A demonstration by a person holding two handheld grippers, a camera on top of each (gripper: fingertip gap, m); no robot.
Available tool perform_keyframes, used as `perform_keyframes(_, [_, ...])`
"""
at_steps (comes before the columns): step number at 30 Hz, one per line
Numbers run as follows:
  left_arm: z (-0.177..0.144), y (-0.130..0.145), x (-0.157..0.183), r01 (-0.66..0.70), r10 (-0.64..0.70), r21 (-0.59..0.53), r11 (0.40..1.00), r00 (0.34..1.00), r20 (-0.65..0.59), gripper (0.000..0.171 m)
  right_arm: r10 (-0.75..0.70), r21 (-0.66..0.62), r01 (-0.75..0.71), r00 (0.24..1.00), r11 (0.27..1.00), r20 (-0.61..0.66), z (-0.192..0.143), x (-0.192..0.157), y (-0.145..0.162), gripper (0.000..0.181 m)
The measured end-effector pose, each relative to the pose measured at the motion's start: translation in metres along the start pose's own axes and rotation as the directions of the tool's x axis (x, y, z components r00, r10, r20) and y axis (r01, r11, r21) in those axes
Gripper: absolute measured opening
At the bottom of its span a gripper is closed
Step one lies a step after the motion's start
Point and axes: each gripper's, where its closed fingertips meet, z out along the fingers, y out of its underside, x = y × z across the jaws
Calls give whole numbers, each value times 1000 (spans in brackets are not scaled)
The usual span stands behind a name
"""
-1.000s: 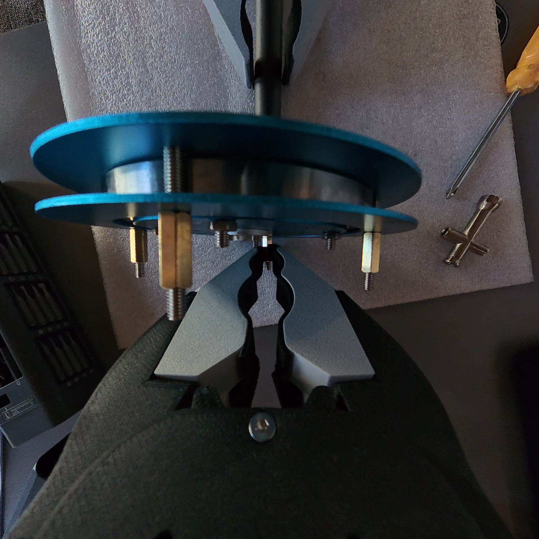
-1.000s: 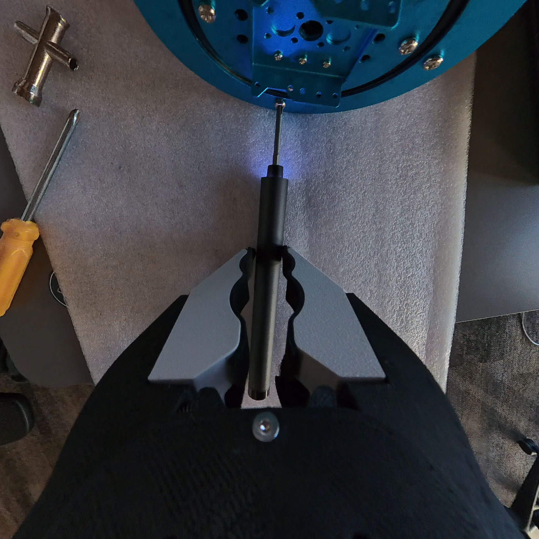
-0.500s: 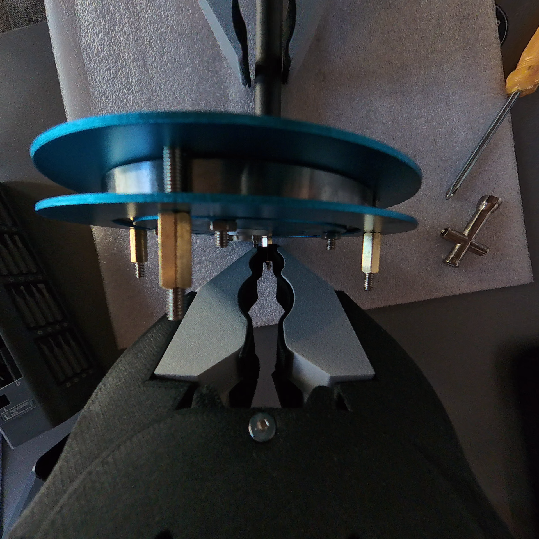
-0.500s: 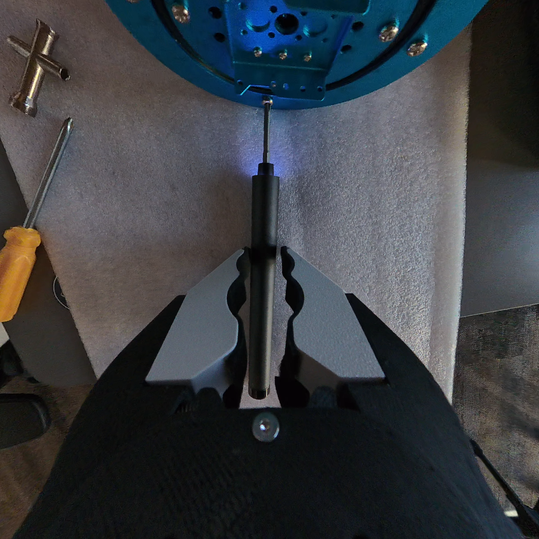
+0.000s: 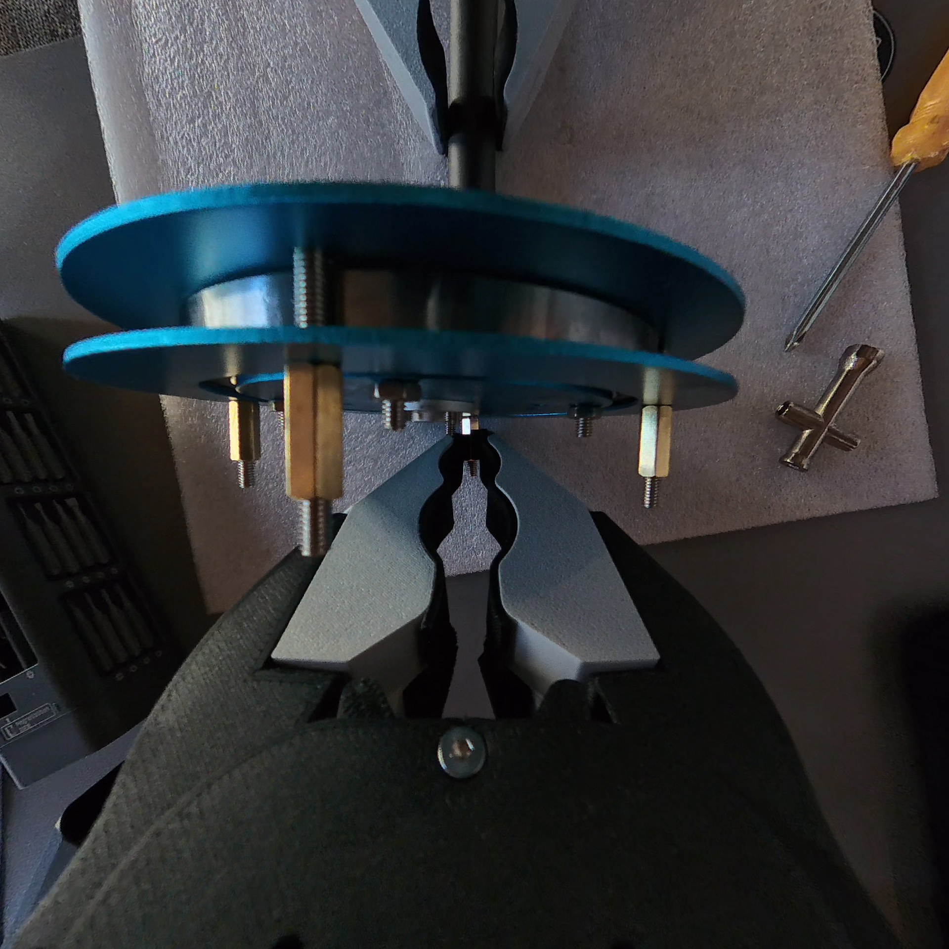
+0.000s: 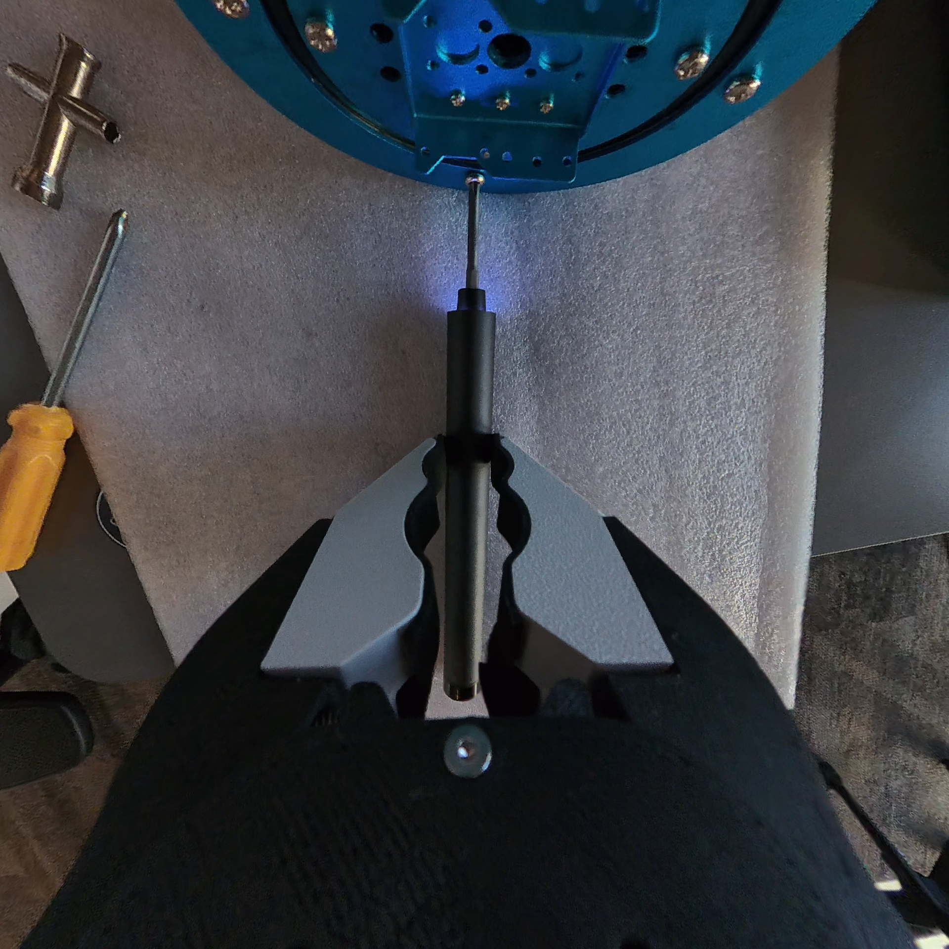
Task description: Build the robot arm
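A blue two-disc metal assembly (image 5: 400, 231) with brass and silver standoffs is held on edge over a grey foam mat (image 5: 693, 154). My left gripper (image 5: 470, 449) is shut on a small silver standoff (image 5: 470, 425) on the lower disc's face. My right gripper (image 6: 470, 447) is shut on a black powered screwdriver (image 6: 470, 369) with a lit tip. Its thin bit touches a screw (image 6: 475, 178) at the edge of the blue assembly (image 6: 359, 128). The right gripper and screwdriver also show behind the discs in the left wrist view (image 5: 471, 128).
A yellow-handled screwdriver (image 5: 924, 128) (image 6: 31, 482) and a metal cross wrench (image 5: 816, 436) (image 6: 61, 118) lie at the mat's side. A dark case of screwdriver bits (image 5: 51, 513) lies left of the mat. Grey tabletop and carpet lie around the foam mat (image 6: 257, 334). The gap from one gripper's tips to the other's is roughly 10 cm. It is some 11 cm from my left tips to the metal cross wrench (image 5: 816, 436). It is also in sight in the right wrist view (image 6: 61, 87).
The right gripper has shifted slightly, and the screwdriver now sits straighter in its jaws, with the bit still on the screw. The left gripper and the assembly have not moved.
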Motion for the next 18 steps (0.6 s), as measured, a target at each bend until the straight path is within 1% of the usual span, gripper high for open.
perform_keyframes(9, [0, 0, 0, -1, 1, -4, 1000, 1000, 0, 4, 4, -3, -4, 1000, 1000, 14, 0, -1, 0, 15])
perform_keyframes(14, [0, 0, 0, 3, -3, -4, 1000, 1000, 0, 4, 39, -17, -38, 998, 999, 40, 0, -1, -1, 15])
perform_keyframes(18, [0, -1, 0, 11, -11, -6, 1000, 1000, -4, 4, 25, -13, -24, 999, 1000, 41, 0, -1, -1, 15])
